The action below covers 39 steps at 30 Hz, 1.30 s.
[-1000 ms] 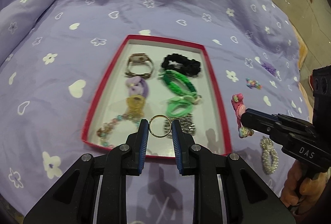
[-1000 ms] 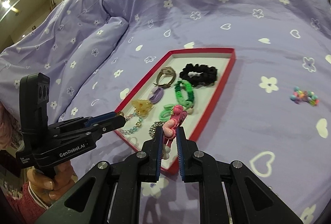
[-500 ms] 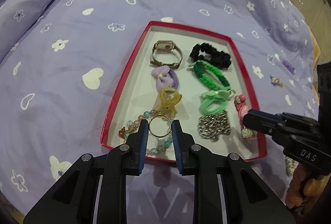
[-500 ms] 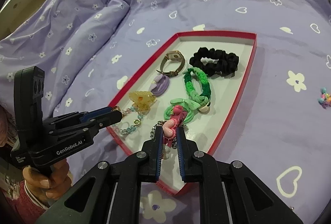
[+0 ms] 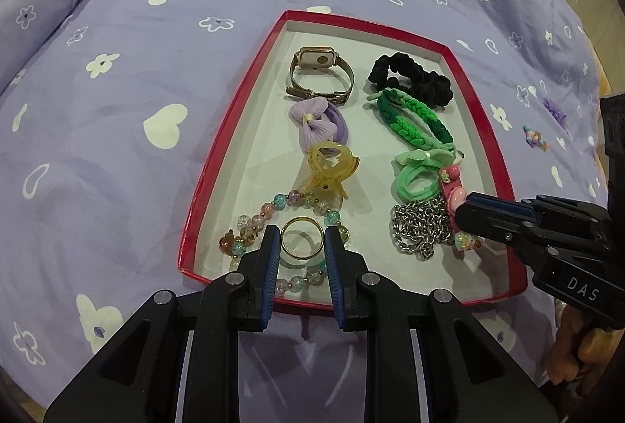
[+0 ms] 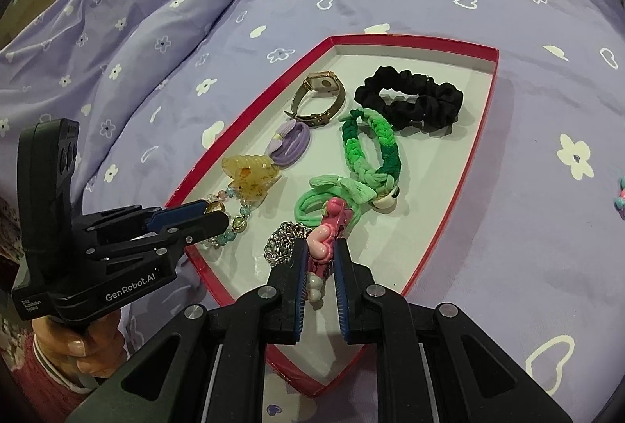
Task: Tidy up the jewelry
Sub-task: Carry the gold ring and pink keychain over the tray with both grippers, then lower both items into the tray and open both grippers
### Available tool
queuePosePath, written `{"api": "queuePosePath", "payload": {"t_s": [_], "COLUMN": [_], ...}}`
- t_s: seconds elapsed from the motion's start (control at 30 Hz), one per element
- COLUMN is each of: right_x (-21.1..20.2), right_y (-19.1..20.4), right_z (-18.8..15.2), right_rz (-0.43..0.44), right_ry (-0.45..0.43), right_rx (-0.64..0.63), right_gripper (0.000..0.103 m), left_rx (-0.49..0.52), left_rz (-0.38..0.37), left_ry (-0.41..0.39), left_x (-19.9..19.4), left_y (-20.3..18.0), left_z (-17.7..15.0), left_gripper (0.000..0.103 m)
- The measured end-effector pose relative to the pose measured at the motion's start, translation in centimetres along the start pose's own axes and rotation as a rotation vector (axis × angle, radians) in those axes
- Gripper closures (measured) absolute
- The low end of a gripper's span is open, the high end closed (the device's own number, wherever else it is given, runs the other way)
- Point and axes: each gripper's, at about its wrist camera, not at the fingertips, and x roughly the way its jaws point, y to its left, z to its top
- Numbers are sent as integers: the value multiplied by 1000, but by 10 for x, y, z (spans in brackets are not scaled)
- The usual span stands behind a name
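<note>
A red-rimmed tray (image 5: 230, 134) (image 6: 468, 149) lies on the purple bedspread. My left gripper (image 5: 301, 241) is shut on a gold ring (image 5: 301, 242), low over the bead bracelet (image 5: 273, 210) at the tray's near left. My right gripper (image 6: 319, 259) is shut on a pink hair clip (image 6: 326, 239) (image 5: 453, 194), above the silver chain (image 6: 283, 243) (image 5: 418, 227). Each gripper also shows in the other's view: the left gripper (image 6: 213, 214) and the right gripper (image 5: 465, 220).
In the tray lie a gold watch (image 5: 320, 77), a purple bow tie (image 5: 316, 122), a yellow claw clip (image 5: 332, 169), a black scrunchie (image 5: 414, 79), a green braided band (image 5: 414, 118) and a light green tie (image 5: 422, 177). Small coloured trinkets (image 5: 535, 140) lie on the bedspread to the right.
Both grippers have come down and forward over the tray with the ring and the pink clip still in them. The pink clip has moved from the bedspread side to over the chain.
</note>
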Motion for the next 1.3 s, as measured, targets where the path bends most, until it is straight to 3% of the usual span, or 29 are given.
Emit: {"api": "queuePosePath", "payload": {"t_s": [0.9,1.3], "right_x": [1,-7], "right_y": [0,-3], "right_z": [0,0], "right_rz": [25,36], "right_ry": [5,-26], "right_rx": [5,20], "right_gripper": [88,81], "left_rx": [17,9], "left_rz": [31,35], "left_ry": [31,28], "left_x": [7,6], "left_y": [-5,-5], "left_z": [4,4], "left_gripper": [82,71]}}
